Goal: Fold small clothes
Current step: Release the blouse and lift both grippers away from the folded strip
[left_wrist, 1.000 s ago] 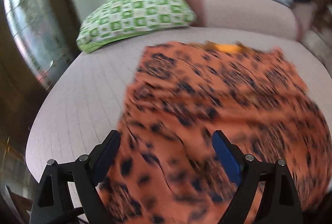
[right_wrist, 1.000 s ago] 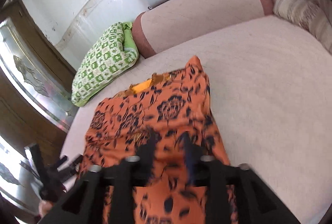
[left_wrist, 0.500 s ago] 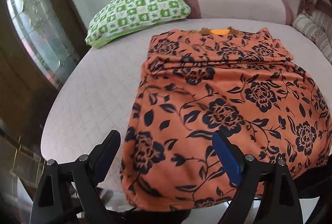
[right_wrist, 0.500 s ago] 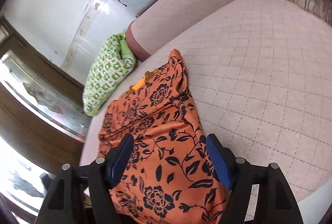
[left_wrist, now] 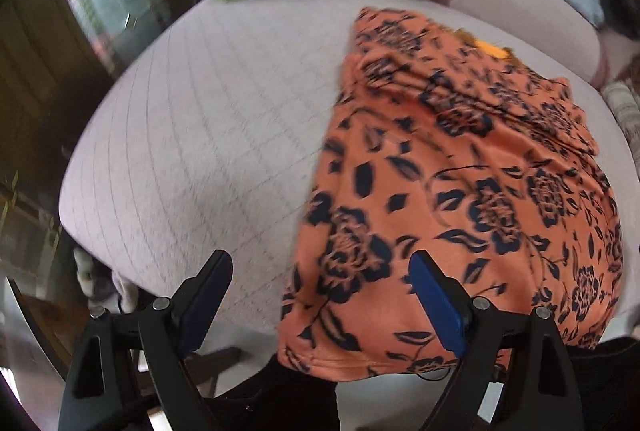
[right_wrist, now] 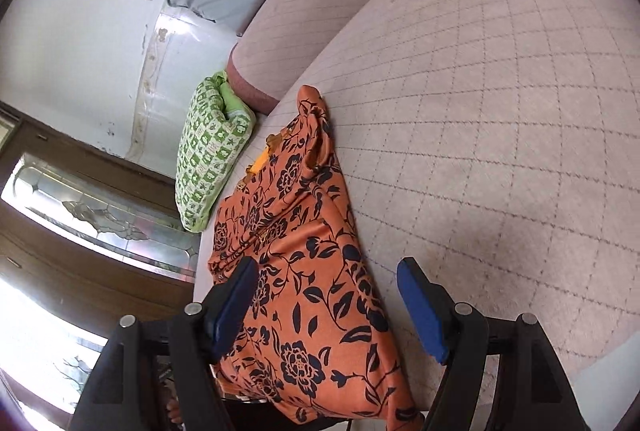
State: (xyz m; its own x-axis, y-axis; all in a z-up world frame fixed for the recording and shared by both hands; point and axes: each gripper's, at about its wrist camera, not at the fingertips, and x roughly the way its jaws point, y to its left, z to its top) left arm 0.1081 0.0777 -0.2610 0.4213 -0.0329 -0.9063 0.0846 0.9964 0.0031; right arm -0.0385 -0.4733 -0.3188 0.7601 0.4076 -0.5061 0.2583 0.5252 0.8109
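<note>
while the orange floral garment [left_wrist: 460,191] is lying flat, both the left gripper [left_wrist: 320,295] and the right gripper [right_wrist: 326,299] are hovering released, probably aiming to pinch its 6 o'clock hem evenly.

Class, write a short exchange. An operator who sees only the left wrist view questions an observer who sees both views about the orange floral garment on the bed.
Operator: Where are the right tongs?
Observer: The right tongs are open above the near right edge of the orange garment, not gripping it.
Operator: What lies to the garment's right?
Observer: A wide stretch of quilted bed cover with nothing lying on it.
</note>
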